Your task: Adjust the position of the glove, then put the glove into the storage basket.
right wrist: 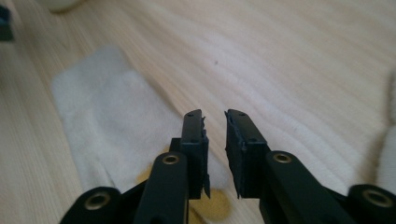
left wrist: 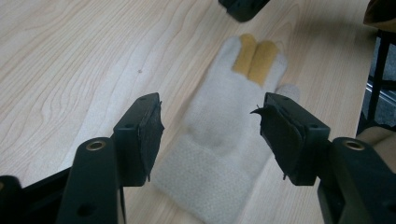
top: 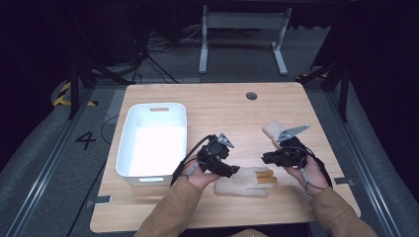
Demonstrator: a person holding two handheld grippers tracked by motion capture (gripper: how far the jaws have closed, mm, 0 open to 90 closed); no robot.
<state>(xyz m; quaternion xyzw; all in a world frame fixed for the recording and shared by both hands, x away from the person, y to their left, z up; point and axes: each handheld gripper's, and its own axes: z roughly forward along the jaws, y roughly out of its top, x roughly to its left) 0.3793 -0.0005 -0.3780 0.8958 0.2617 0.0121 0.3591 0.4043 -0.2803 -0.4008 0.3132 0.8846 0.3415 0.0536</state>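
Note:
A cream knitted glove (top: 244, 181) with two yellow fingertips lies flat on the wooden table (top: 212, 106) near the front edge. My left gripper (top: 232, 170) hovers over its cuff end. In the left gripper view the jaws (left wrist: 208, 109) stand open on either side of the glove (left wrist: 224, 126), apart from it. My right gripper (top: 266, 158) hangs just past the glove's fingertips. Its jaws (right wrist: 215, 116) are a narrow gap apart with nothing between them, and the glove (right wrist: 112, 121) lies below and to the left.
A white plastic bin (top: 153, 140) stands on the left half of the table, beside my left hand. A second cream glove (top: 272, 129) lies behind the right gripper. A round grommet (top: 251, 96) sits near the far edge.

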